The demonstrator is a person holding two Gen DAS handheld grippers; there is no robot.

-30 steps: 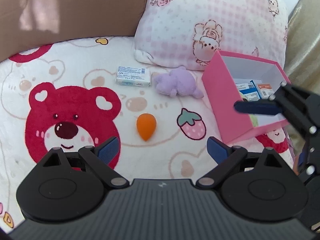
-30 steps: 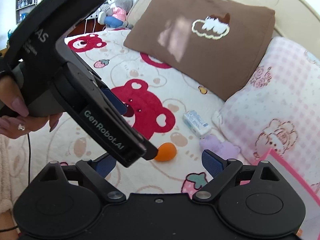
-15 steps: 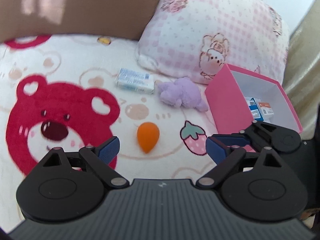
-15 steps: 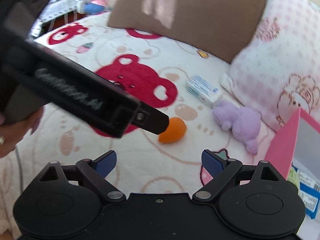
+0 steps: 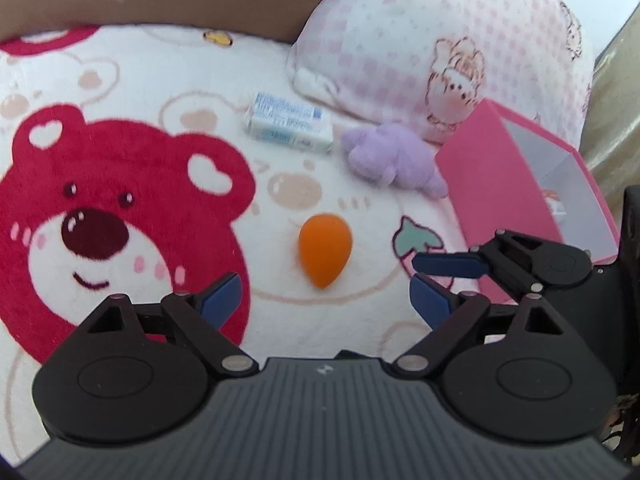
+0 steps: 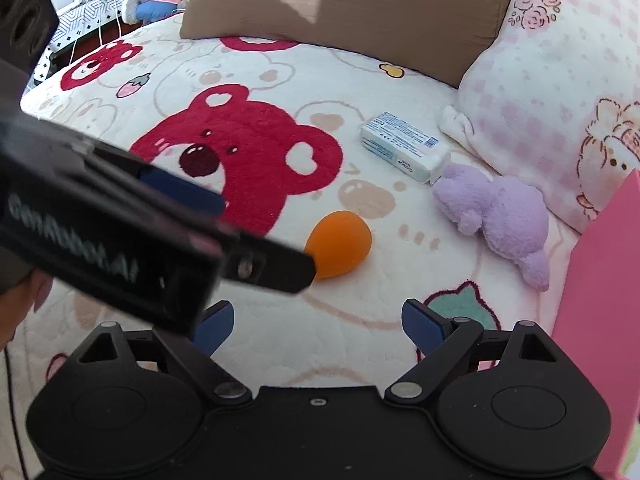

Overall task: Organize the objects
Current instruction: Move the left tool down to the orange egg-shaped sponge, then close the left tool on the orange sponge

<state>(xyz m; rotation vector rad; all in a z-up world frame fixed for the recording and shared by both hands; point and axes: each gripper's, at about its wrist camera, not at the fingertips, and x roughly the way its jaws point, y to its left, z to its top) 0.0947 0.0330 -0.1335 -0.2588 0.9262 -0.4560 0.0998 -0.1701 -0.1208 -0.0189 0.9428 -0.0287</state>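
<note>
Left claw (image 5: 324,296) open; pink box (image 5: 496,192) holds small cartons (image 5: 554,204).

Pink box (image 5: 516,184) at 3 o'clock in the left wrist view: near corner hidden behind the right gripper (image 5: 448,268), contents too blurred to read. Right wrist view: left gripper (image 6: 240,240) crosses from 9 o'clock, covering the narrow end of the orange sponge (image 6: 340,242); box cut off by the 3 o'clock edge. Print on the white packet (image 6: 404,146) too small to read.

On the bear-print blanket (image 5: 120,92), an orange egg-shaped sponge (image 5: 325,254) lies ahead of the left gripper (image 5: 325,296), whose 2 blue fingers (image 5: 222,294) stand wide apart, empty.
</note>
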